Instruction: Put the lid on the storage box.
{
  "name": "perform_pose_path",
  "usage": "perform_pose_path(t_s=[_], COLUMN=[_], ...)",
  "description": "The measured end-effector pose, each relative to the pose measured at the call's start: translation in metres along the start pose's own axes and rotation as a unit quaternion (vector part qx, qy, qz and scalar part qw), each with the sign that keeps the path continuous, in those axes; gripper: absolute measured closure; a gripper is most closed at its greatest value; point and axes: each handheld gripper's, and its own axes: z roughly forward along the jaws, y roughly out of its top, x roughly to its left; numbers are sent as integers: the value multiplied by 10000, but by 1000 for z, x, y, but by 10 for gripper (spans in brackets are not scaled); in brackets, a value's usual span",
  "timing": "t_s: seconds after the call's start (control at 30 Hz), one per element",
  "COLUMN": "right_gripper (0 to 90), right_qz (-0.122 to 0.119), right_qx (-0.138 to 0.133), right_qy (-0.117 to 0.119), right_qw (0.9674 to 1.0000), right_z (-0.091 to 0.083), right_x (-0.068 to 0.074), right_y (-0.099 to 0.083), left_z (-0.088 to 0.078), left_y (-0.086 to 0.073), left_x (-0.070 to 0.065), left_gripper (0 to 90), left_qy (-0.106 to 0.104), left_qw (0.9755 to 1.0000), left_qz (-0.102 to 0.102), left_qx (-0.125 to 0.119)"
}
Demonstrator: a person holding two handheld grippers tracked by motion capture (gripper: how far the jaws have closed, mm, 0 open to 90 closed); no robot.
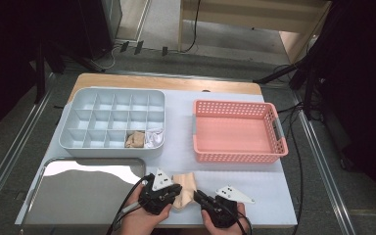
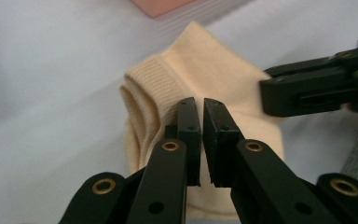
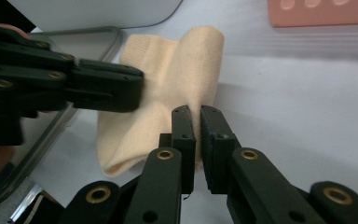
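A cream sock [image 1: 185, 182] lies on the white mat at the table's front middle. My left gripper [image 1: 177, 189] comes at it from the left, my right gripper [image 1: 197, 194] from the right. In the left gripper view the jaws [image 2: 201, 106] stand nearly together on the middle of the sock [image 2: 205, 65], ribbed cuff to their left; the right gripper [image 2: 266, 93] touches the sock's far edge. The right gripper view has its jaws [image 3: 198, 112] pinched on a raised fold of the sock [image 3: 168, 74], with the left gripper [image 3: 139, 89] reaching across the fabric.
A grey compartment organiser [image 1: 78, 110] stands at the back left, with a tan sock [image 1: 135, 139] and a white one [image 1: 154, 138] in its front right cells. A pink basket [image 1: 237, 156] sits at the back right. A shiny metal tray [image 1: 78, 191] lies front left, beside my left hand.
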Motion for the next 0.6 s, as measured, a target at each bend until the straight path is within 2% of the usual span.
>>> perform_pose_path(t_s=[0.17, 0.43, 0.5, 0.6], right_gripper=[855, 863, 863, 863], right_qz=[318, -40, -85, -51], right_qx=[-141, -373, -401, -391], right_qy=[259, 452, 488, 533], right_qw=[9991, 9983, 9980, 9978], right_z=[-3, -2, 0, 5], right_x=[-5, 14, 17, 22], right_y=[2, 6, 6, 5], left_z=[10, 16, 16, 16], left_y=[-1, 1, 2, 1], left_x=[0, 0, 2, 7], left_gripper=[892, 900, 900, 900], left_qy=[-10, -76, -128, -272], left_qw=[9999, 9997, 9995, 9990], left_qz=[-67, -163, -163, -292], left_qx=[87, 187, 219, 217])
